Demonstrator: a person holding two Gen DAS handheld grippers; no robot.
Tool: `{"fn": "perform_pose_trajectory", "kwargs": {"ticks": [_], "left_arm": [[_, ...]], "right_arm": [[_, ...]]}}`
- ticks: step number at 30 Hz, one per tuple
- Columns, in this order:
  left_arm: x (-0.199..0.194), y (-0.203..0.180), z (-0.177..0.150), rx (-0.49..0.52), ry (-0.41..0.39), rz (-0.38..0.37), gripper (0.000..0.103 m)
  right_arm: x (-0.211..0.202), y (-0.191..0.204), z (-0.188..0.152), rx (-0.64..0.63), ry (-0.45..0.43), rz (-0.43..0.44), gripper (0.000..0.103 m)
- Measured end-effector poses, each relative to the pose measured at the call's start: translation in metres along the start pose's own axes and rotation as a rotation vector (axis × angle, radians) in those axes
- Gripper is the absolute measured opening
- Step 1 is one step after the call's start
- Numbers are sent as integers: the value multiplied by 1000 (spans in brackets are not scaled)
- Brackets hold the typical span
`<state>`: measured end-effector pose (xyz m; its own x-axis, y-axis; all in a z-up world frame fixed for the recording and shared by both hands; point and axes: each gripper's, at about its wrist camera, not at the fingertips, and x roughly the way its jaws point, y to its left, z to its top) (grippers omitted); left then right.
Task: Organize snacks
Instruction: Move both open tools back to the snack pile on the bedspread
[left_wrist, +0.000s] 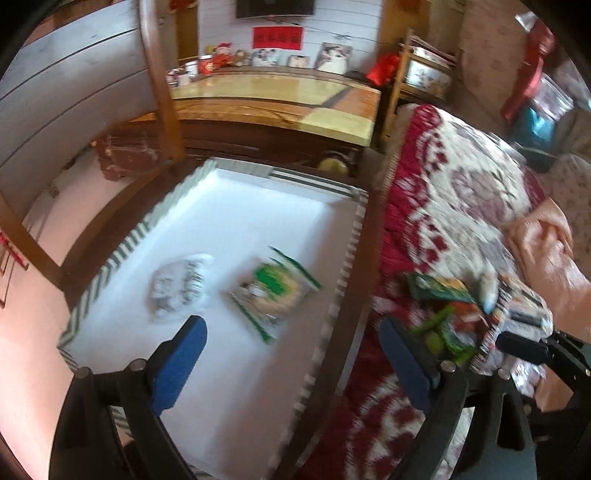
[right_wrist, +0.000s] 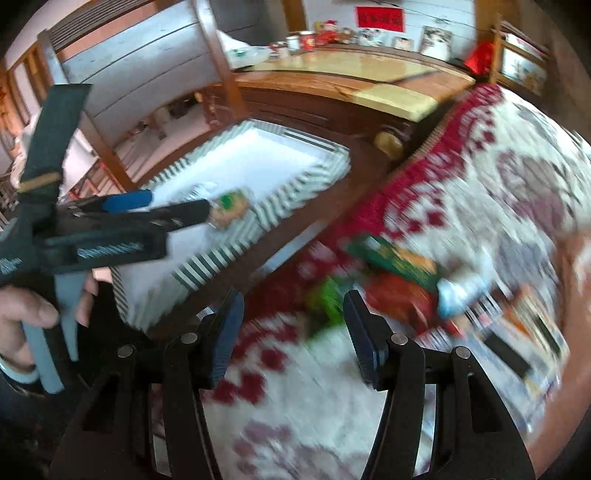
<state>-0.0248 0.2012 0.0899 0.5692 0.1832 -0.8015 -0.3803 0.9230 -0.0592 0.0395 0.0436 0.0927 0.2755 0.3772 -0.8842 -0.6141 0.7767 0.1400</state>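
Hovering with nothing between its wide-spread fingers, the left gripper (left_wrist: 291, 360) has a green snack packet (left_wrist: 273, 291) and a silvery packet (left_wrist: 179, 286) lying in the white box (left_wrist: 258, 206) just ahead. The right gripper (right_wrist: 293, 334) is also released and empty, with a blurred snack pile (right_wrist: 399, 280) on the blanket (right_wrist: 480, 177) ahead of its fingertips.

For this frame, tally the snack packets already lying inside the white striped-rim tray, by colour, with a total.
Green and yellow packet: 1
Pale silvery-white packet: 1
Total in the tray: 2
The packets heaped on the patterned blanket are too blurred to count.
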Motion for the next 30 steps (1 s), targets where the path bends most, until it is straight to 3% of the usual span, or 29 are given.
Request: {"fn": "perform_pose_trajectory", "kwargs": {"ticks": [9,19,25,30], "left_arm": [[2,-62,-15,134,45,-78,96],[21,-109,-13,204,102,-131,96],[18,-154,-14,317,96,-245,96],[30,-190,-21,400,160,-370,90]], "right_arm": [[-31,-59,-58,122,16,-92,56],[-37,-88,-82,221,18,-73,56],[-41,-98,-89,231,12,-84,56],[-50,-111,-97,269,6,-88,56]]}}
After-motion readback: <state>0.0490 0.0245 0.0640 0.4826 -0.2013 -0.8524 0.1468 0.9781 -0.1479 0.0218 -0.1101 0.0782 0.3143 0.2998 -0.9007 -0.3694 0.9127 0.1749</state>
